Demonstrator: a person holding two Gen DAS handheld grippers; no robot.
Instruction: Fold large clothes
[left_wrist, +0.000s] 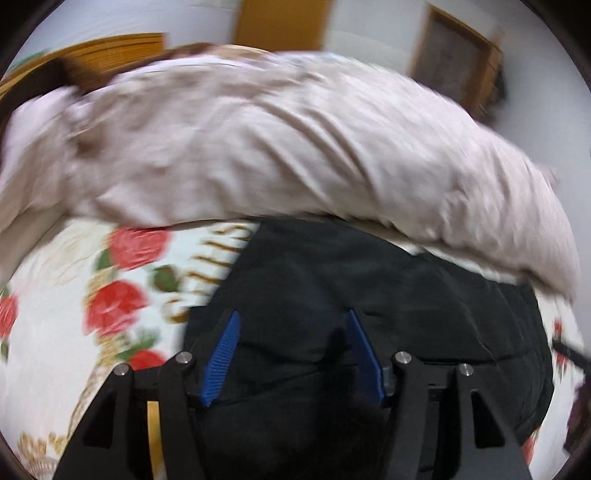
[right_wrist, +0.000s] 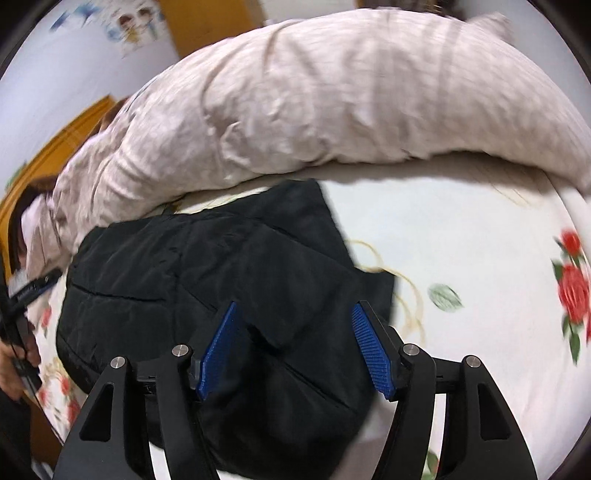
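Black padded quilted jacket (right_wrist: 221, 280) lies bunched on the white rose-printed bed sheet (right_wrist: 461, 258), just beside a long beige striped duvet (right_wrist: 314, 99). Left gripper (left_wrist: 291, 354) and right gripper (right_wrist: 295, 347): blue-padded fingers spread wide above the jacket, holding nothing.

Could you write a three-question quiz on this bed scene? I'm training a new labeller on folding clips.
1. True or false: the left gripper is shut on the black padded jacket.
2. What lies along the far edge of the jacket? A) the long pale pink rumpled duvet B) a wooden chair C) a blue towel
3. Fill in: the white bedsheet is printed with red ____.

Key:
1. False; its blue fingers stand apart, as do those of the right gripper.
2. A
3. roses
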